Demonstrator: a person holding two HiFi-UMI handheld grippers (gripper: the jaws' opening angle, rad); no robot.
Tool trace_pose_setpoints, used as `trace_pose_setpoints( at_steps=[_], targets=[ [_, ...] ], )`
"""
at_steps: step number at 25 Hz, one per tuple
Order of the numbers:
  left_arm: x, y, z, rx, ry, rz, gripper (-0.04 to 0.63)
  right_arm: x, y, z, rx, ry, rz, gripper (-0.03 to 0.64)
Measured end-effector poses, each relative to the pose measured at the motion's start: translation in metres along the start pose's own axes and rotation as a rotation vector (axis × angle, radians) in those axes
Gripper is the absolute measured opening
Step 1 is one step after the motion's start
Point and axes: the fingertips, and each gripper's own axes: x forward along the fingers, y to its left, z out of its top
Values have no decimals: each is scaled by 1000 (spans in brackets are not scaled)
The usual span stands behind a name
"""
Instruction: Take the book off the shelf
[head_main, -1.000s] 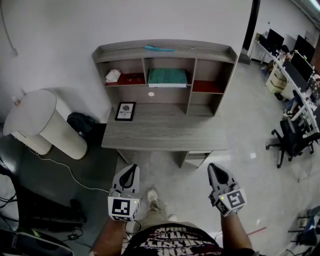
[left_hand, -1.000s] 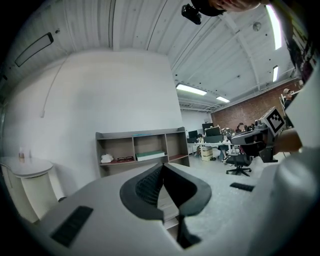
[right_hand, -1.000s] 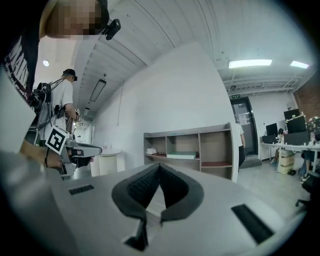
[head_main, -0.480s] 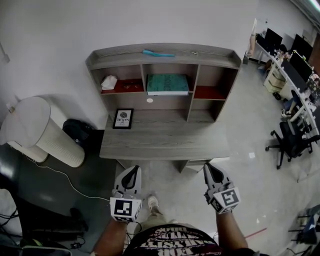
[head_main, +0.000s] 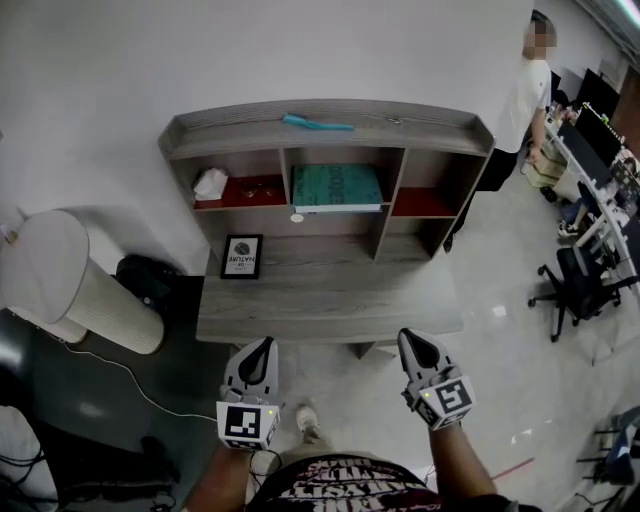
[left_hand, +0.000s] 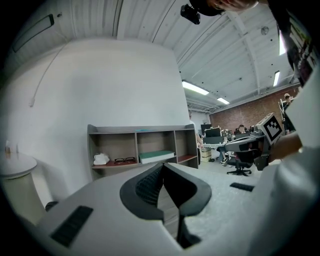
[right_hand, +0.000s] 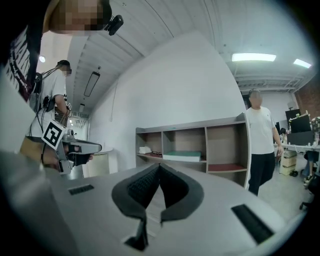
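Observation:
A green book (head_main: 337, 187) lies flat in the middle compartment of the grey shelf unit (head_main: 325, 142) on the desk (head_main: 330, 305). It also shows in the left gripper view as the book (left_hand: 156, 156) and in the right gripper view as the book (right_hand: 183, 156). My left gripper (head_main: 262, 345) is held just short of the desk's near edge, shut and empty. My right gripper (head_main: 415, 338) is beside it, also shut with nothing in it. Both point at the shelf, well short of the book. In their own views the left gripper (left_hand: 163, 165) and right gripper (right_hand: 159, 166) have jaws meeting at the tips.
The left compartment holds a white cloth (head_main: 210, 183) and glasses (head_main: 262, 184). A framed card (head_main: 241, 256) stands on the desk, and a teal item (head_main: 316, 123) lies on the shelf's top. A white cylinder (head_main: 70, 290) stands at left; a person (head_main: 520, 100) and an office chair (head_main: 580, 280) at right.
Both grippers have moved forward toward the desk, which now lies nearer to them. A person has come into view beside the shelf's right end.

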Motion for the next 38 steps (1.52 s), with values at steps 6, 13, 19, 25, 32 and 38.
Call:
trace_pose_setpoints(
  at_steps=[6,13,19,25,32,38],
  targets=[
    [24,20,9,-21,-4,-26,6,26,-2,12,30,-7,-17,3],
    [53,61,15,-12,-32,-38,6,63,-6,22,45,-6,-50,3],
    [74,84,7,-9,-37,-75,6,86,-1,24,43,-4,-66,3],
    [93,97,5,-21,-29,-88,6,106,-5,18,77,24,-62,3],
    [119,108,3,-12,-15,-68,6,138,-20,15,123,19,-38,3],
    [149,131,4,-10,6,-13,6,190,-41,8,176,40,27,4]
  ],
)
